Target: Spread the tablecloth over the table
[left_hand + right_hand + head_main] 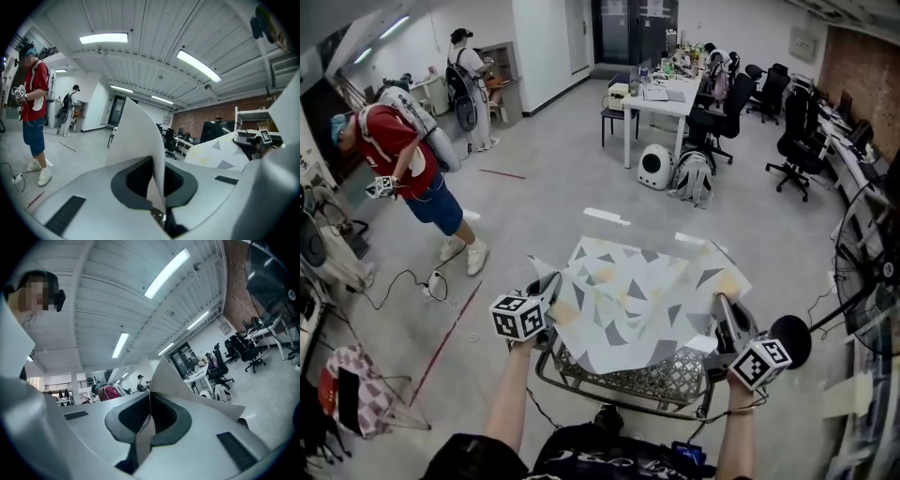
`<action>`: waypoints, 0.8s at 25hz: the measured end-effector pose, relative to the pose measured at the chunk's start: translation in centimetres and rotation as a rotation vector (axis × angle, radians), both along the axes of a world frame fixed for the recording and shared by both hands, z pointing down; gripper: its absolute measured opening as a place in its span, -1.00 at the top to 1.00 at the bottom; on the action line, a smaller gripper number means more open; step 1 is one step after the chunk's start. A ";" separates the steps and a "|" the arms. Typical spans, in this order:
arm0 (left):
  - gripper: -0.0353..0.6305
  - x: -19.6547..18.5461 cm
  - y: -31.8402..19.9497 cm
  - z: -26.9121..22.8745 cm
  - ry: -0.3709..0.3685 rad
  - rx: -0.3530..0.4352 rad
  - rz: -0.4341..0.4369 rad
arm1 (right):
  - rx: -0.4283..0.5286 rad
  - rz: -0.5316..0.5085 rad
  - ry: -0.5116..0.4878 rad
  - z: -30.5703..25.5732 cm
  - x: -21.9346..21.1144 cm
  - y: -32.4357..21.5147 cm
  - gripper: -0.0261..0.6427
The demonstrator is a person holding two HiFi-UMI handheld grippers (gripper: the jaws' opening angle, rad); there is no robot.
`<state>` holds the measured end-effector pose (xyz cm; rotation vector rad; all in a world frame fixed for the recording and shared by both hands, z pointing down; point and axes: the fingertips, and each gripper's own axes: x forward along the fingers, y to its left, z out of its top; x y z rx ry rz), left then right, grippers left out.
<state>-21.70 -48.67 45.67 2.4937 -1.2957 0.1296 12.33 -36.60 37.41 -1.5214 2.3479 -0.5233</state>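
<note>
The tablecloth (637, 300), white with grey and yellow triangles, hangs spread between my two grippers over a round metal mesh table (666, 382). My left gripper (546, 292) is shut on the cloth's near left edge. My right gripper (724, 317) is shut on its near right edge. The cloth's far edge lies loose beyond the table. In the left gripper view the cloth (136, 136) rises as a white sheet out of the shut jaws of the left gripper (157, 185). In the right gripper view a fold of the cloth (176, 376) is pinched in the right gripper (149, 420).
A person in a red shirt (403, 164) bends at the left, another person (469, 80) stands further back. A floor fan (872, 272) is close on the right. Behind are a white desk (666, 94), office chairs (797, 150), a backpack (692, 176), and floor cables (412, 281).
</note>
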 end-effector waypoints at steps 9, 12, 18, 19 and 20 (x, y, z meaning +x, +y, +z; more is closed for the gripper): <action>0.84 1.9 5.4 -0.1 -0.023 -0.038 -0.023 | -0.041 0.059 -0.067 2.5 4.5 7.3 0.87; 0.84 2.0 7.1 0.7 -0.036 -0.049 -0.032 | -0.063 0.072 -0.082 3.6 4.5 9.3 0.87; 0.84 3.1 11.3 2.3 -0.108 -0.071 -0.003 | -0.137 0.121 -0.111 5.9 4.4 13.0 0.87; 0.84 3.0 11.8 2.5 -0.117 -0.075 0.000 | -0.151 0.129 -0.116 6.1 4.3 13.5 0.87; 0.84 2.9 12.3 2.6 -0.122 -0.080 0.001 | -0.161 0.133 -0.120 6.4 4.2 14.0 0.87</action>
